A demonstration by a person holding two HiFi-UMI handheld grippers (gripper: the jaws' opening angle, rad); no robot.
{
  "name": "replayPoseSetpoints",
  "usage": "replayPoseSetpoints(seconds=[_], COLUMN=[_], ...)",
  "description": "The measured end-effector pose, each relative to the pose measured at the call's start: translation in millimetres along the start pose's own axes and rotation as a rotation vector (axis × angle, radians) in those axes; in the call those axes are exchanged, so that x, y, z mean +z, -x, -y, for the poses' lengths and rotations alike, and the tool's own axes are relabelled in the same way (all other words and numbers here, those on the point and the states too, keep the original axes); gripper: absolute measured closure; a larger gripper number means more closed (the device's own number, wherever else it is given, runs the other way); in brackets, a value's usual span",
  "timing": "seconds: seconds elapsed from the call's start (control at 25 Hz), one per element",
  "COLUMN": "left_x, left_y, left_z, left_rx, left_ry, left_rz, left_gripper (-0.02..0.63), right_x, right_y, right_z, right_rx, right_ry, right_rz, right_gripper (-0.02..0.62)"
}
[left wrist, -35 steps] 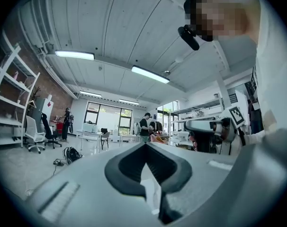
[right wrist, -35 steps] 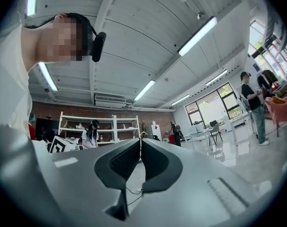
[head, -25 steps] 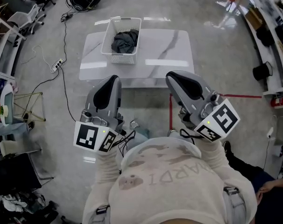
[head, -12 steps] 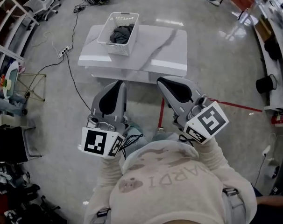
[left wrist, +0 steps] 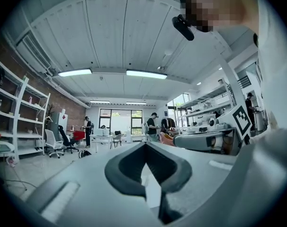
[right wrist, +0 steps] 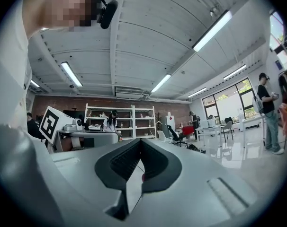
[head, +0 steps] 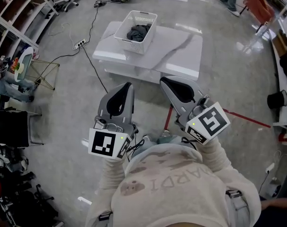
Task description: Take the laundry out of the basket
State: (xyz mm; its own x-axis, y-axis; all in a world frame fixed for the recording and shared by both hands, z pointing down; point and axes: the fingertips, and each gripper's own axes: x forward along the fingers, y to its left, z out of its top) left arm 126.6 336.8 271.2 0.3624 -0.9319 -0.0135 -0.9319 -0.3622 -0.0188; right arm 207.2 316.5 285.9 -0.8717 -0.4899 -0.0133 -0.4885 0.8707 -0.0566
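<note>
A white slatted laundry basket (head: 127, 43) stands on the left end of a white marble-look table (head: 176, 51), far ahead of me in the head view. Dark grey laundry (head: 139, 32) lies bunched inside it. I hold both grippers close to my chest, well short of the table. My left gripper (head: 126, 87) and right gripper (head: 165, 80) point towards the table, each with its jaws closed tip to tip and nothing between them. The left gripper (left wrist: 144, 144) and the right gripper (right wrist: 140, 141) look out level across the room in their own views, which show neither basket nor table.
A black cable and a power strip (head: 80, 44) lie on the floor left of the table. Red tape (head: 243, 117) marks the floor at the right. A folding stand (head: 41, 74) and shelving (head: 15, 18) line the left side. Several people stand in the distance.
The head view has swung: table and basket now sit further right and higher in the picture. Both grippers stay shut near my chest, barely shifted.
</note>
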Motion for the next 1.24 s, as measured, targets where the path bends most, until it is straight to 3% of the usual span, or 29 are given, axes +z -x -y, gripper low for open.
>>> replayPoseSetpoints(seconds=[1.24], left_x=[9], left_y=[33], left_z=[16], left_rx=[-0.218], left_ry=[0.047], left_rz=[-0.026], left_gripper=[0.606], right_x=[17], right_y=[-7], right_z=[-53], right_rx=[-0.051], right_ry=[0.050], right_rz=[0.002], right_gripper=[0.568])
